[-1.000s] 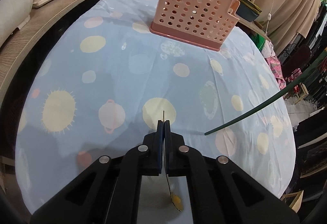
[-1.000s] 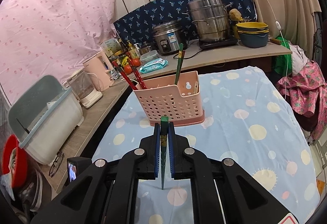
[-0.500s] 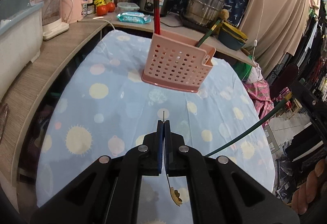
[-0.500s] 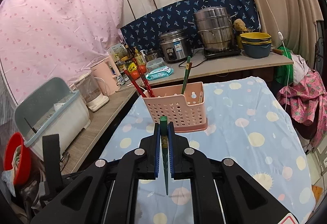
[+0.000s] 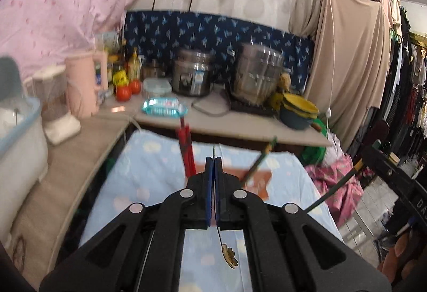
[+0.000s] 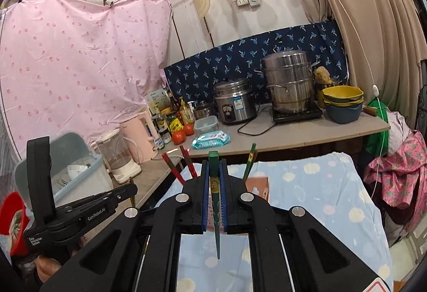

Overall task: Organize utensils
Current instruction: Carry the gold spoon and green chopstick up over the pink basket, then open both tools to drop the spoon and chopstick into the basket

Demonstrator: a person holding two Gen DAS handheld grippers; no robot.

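My left gripper (image 5: 213, 160) is shut on a thin gold utensil (image 5: 230, 259) with a flower-shaped end that hangs below the fingers. Its other end pokes out past the tips. My right gripper (image 6: 214, 164) is shut on a green chopstick (image 6: 215, 208), held upright with its point down. The pink perforated basket (image 6: 256, 184) stands on the table beyond both grippers and is mostly hidden behind the fingers. Red chopsticks (image 6: 188, 162) and another green chopstick (image 6: 249, 160) lean in it. In the left wrist view the basket (image 5: 257, 180) shows only a corner.
The table (image 6: 320, 185) has a light blue spotted cloth. Behind it a counter (image 6: 307, 129) holds a rice cooker (image 6: 234, 102), a steamer pot (image 6: 289, 81), stacked bowls (image 6: 343, 102), tomatoes and a wipes pack. A dish bin (image 6: 77, 172) and a kettle stand left. Clothes hang on the right.
Both grippers have risen and tilted up, the left one far more. The basket has slid down behind the fingers, and the counter and wall now fill both views.
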